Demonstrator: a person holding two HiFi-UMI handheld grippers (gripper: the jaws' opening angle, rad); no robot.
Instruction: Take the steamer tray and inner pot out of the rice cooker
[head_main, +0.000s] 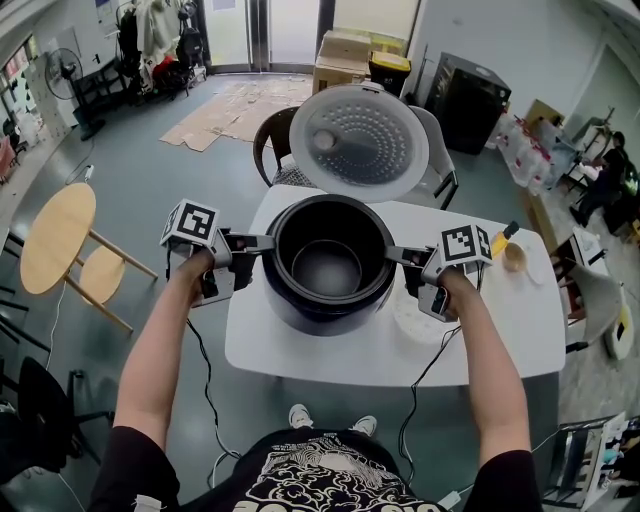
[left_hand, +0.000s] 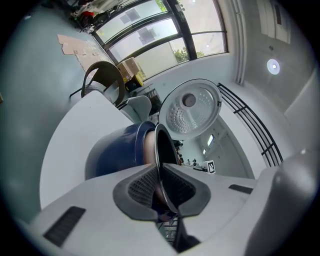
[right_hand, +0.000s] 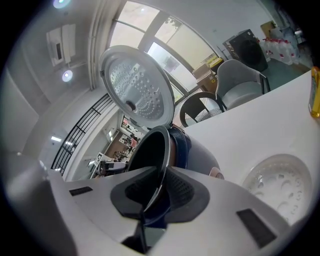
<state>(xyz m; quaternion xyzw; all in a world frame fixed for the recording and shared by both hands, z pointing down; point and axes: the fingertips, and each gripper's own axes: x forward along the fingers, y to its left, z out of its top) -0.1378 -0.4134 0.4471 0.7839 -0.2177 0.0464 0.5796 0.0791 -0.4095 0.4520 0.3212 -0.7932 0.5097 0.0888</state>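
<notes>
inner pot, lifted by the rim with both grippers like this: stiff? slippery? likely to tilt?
Probably stiff: the inner pot looks like rigid metal with a thin lip. Likely slippery: the left gripper and right gripper pinch only that smooth, glossy rim. It looks empty, so likely light; gripped on opposite sides, it could pivot about that line.

There is one table (head_main: 500, 345). It carries one rice cooker (head_main: 325, 318) with one lid (head_main: 358, 140) and one inner pot (head_main: 328, 268), and one steamer tray (head_main: 408, 326). Tools are two: left tool (head_main: 266, 243), right tool (head_main: 397, 256). Behind the far edge stand two chairs: dark chair (head_main: 266, 140), grey chair (head_main: 442, 165).
</notes>
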